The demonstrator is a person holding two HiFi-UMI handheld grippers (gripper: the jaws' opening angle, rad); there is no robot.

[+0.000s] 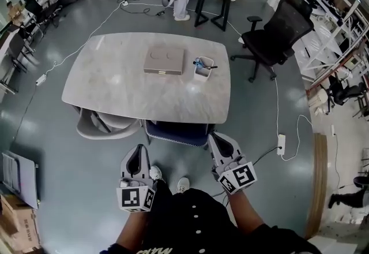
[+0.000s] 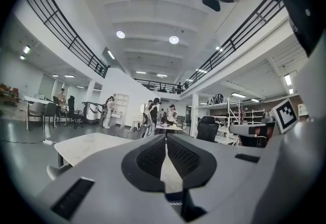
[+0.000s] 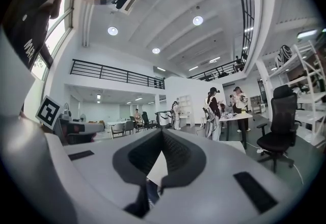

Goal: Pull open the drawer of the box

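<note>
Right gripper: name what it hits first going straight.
Probably the table, whose near edge shows between the jaws of the right gripper; the blue chair beneath sits close to that line. Depth unclear.

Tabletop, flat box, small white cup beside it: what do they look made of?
Pale rounded tabletop: marble-look stone or laminate, grey veining, slight sheen. Flat taupe box: matte, perhaps wood or board; too small to tell. Small white square cup: smooth plain walls, likely plastic or ceramic.
</note>
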